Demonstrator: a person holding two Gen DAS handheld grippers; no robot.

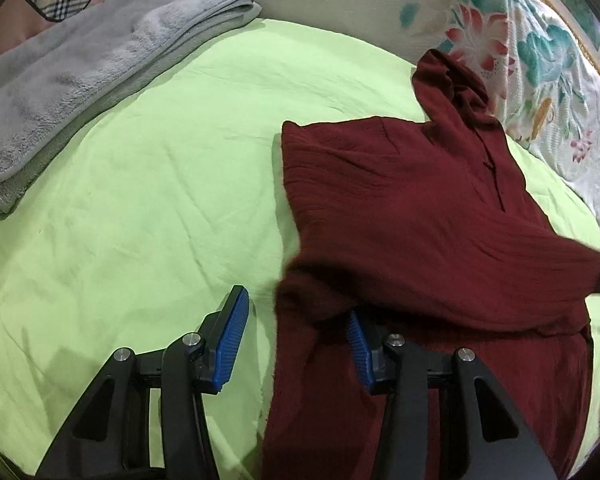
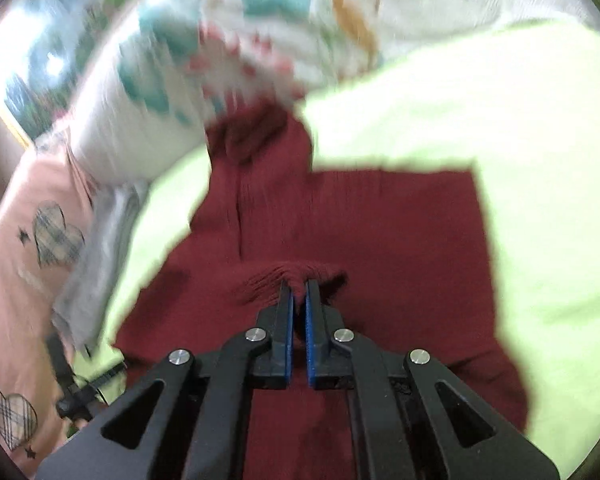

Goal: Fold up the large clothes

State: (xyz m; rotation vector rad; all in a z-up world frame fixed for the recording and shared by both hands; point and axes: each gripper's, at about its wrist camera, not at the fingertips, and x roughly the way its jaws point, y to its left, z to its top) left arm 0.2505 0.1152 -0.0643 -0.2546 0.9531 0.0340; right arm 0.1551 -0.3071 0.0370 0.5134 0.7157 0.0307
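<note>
Maroon knit sweater lies on the green bed sheet beside the floral pillow, our right tool pinching its fold, our left tool gaping wide; we should carry the fold across evenly.

place: home bedroom | evidence: green bedsheet, floral pillow, folded grey blanket

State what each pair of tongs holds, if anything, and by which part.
The right tongs pinch a bunched fold of the dark red ribbed knit garment. The left tongs are open and hold nothing; garment cloth drapes over one finger.
</note>
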